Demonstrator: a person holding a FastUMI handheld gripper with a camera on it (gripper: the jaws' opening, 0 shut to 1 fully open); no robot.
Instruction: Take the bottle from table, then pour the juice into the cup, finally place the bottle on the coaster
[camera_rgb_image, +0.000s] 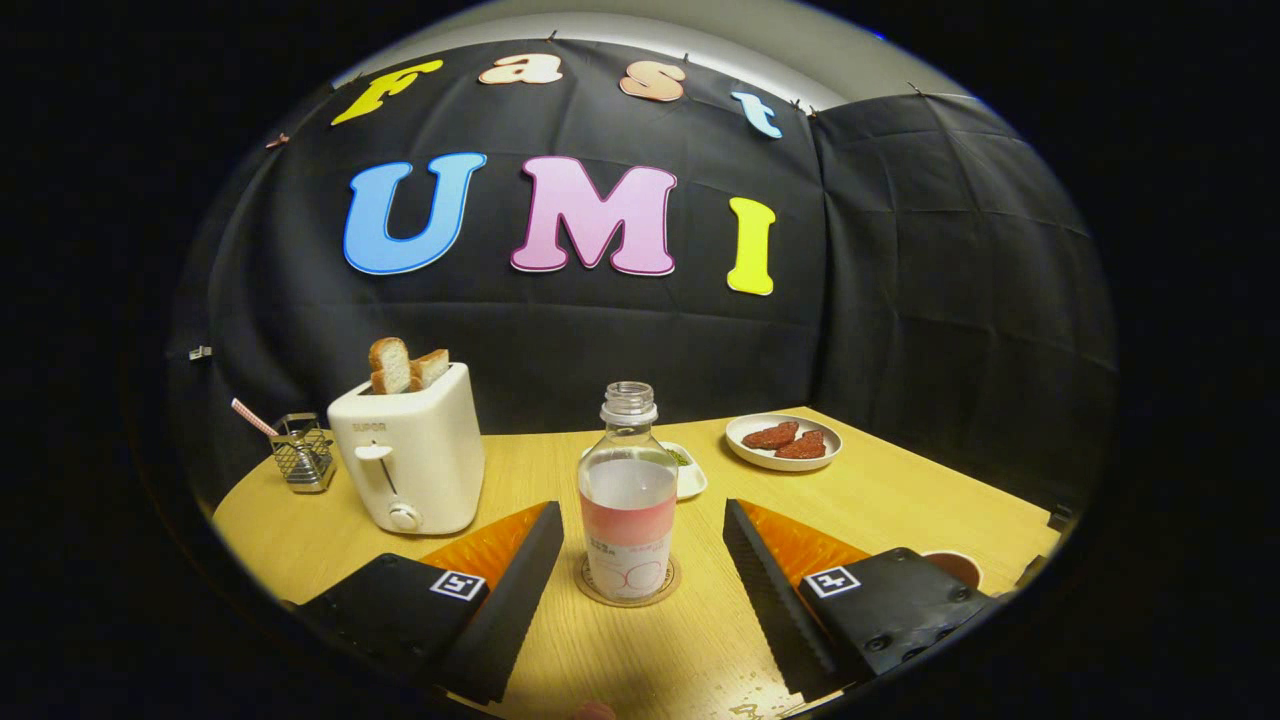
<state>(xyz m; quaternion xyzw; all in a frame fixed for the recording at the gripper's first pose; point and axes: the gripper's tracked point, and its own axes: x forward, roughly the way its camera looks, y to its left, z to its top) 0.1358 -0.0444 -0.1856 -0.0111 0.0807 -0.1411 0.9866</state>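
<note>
A clear uncapped bottle (628, 500) with a pink label stands upright on a round coaster (629, 590) on the wooden table (900, 490). It holds pale liquid up to about its shoulder. My gripper (640, 570) is open, one finger on each side of the bottle, with a gap between each finger and the bottle. A cup (955, 566) peeks out behind the right finger, mostly hidden by the gripper body.
A white toaster (410, 460) with two bread slices stands at the left, a small wire basket (303, 452) beyond it. A small white dish (688, 470) sits behind the bottle. A plate (783, 441) with two reddish pieces lies at the back right.
</note>
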